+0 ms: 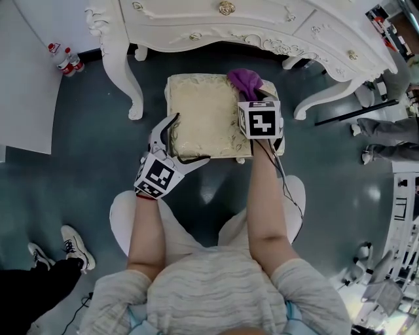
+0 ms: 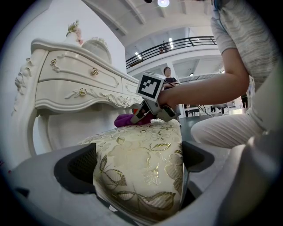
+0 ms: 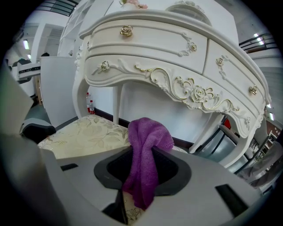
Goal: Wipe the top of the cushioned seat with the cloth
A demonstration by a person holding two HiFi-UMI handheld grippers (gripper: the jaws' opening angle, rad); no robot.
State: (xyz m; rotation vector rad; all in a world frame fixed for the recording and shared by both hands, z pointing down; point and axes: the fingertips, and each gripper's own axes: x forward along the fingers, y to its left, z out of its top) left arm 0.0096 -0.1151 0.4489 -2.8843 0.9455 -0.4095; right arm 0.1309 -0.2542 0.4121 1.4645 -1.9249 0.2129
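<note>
Your left gripper has its jaws clamped on the near-left corner of the cushioned seat, the gold-patterned fabric filling the gap and touching both pads. Your right gripper is pinching the purple cloth, whose free end bunches up above the jaws. The cloth rests on the seat's top at its far-right corner, just beside the white dressing table.
</note>
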